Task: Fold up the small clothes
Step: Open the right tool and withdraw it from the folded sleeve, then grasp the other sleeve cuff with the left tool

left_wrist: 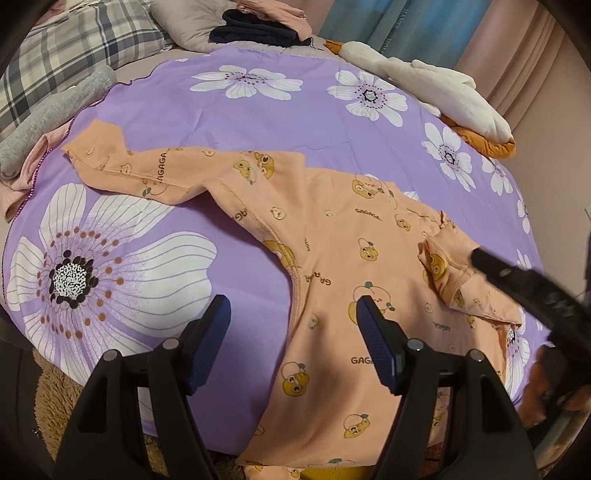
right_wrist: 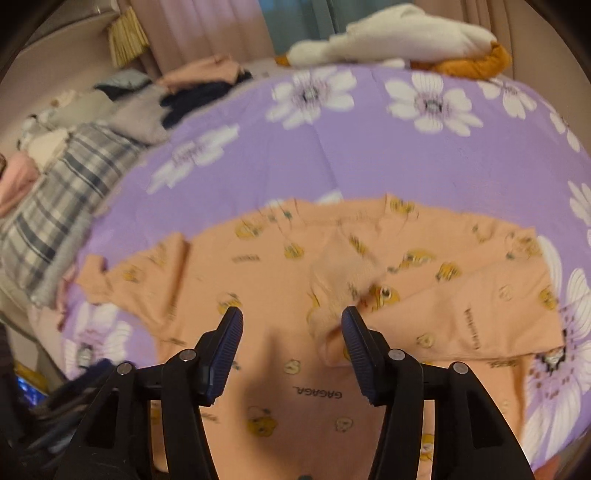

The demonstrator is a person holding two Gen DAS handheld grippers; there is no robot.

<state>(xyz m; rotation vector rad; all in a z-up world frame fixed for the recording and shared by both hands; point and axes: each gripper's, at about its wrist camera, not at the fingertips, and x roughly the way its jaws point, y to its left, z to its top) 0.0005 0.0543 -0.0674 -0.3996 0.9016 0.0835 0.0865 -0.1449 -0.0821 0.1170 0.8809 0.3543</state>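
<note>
A small peach long-sleeved top [left_wrist: 332, 258] with yellow cartoon prints and "GAGAGA" lettering lies flat on a purple floral cloth [left_wrist: 258, 122]. One sleeve [left_wrist: 122, 162] stretches out to the far left; the other sleeve [left_wrist: 443, 269] is folded over the body. My left gripper [left_wrist: 293, 314] is open and empty, hovering over the top's left edge near the armpit. My right gripper [right_wrist: 291, 328] is open and empty, just above the folded sleeve's cuff [right_wrist: 332, 295] on the top [right_wrist: 258, 369]. It shows in the left wrist view as a dark shape [left_wrist: 517, 284] at the right.
The purple cloth [right_wrist: 332, 147] covers a bed. A white and orange plush toy [left_wrist: 436, 85] lies at the far right edge. Dark and pink folded clothes [left_wrist: 258, 26], a plaid pillow [left_wrist: 74, 48] and a grey garment [left_wrist: 48, 114] lie at the back left.
</note>
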